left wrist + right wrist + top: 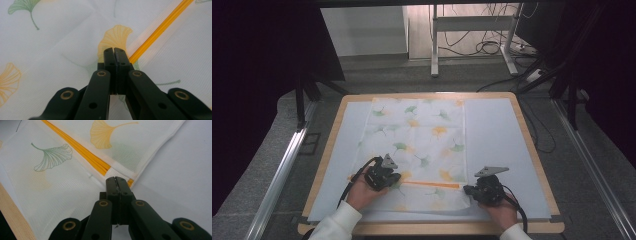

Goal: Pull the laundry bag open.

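Jaws of both grippers stand clenched. From the high view, we see the left gripper [388, 181] and right gripper [471, 190] at the orange band [432, 185] across the ginkgo-print cloth [422, 135] on the table [532, 150].

Left gripper view: we see its tips [115, 53] meet at the band's end, apparently pinching fabric.

Right gripper view: its tips [116, 181] nip the cloth's edge.

We judge a fold is starting; next, lift both ends evenly.

White sheer cloth [419, 135] with green and yellow leaf print, spread flat mid-table, near edge folded, orange stripe [432, 184] across the fold.
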Demonstrator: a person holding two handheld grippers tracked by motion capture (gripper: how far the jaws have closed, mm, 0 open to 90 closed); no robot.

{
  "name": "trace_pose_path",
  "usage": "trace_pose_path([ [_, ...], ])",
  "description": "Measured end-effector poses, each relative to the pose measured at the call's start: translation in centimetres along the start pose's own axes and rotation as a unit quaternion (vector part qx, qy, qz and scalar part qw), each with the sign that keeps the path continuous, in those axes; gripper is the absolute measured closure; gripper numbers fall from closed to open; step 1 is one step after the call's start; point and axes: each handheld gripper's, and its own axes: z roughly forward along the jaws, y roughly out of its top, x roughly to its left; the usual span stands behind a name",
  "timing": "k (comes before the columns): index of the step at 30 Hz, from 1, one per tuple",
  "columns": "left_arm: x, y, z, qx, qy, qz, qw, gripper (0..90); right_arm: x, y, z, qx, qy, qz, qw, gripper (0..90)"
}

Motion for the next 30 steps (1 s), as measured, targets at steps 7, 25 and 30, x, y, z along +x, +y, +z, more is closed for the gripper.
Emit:
trace_pose_path([
  [7,0.3,-0.5,-0.4,0.004,0.013,0.003,0.9999,90.0,0.0,0.0,0.0,0.001,-0.001,0.0,1.0,89.1],
  [25,1.8,-2.2,-1.5,0.007,0.026,-0.018,0.9995,90.0,0.1,0.0,0.0,0.002,-0.001,0.0,1.0,89.1],
  [30,2.2,-2.7,-1.8,0.008,0.028,-0.025,0.9993,90.0,0.1,0.0,0.0,0.002,-0.001,-0.001,1.0,89.1],
])
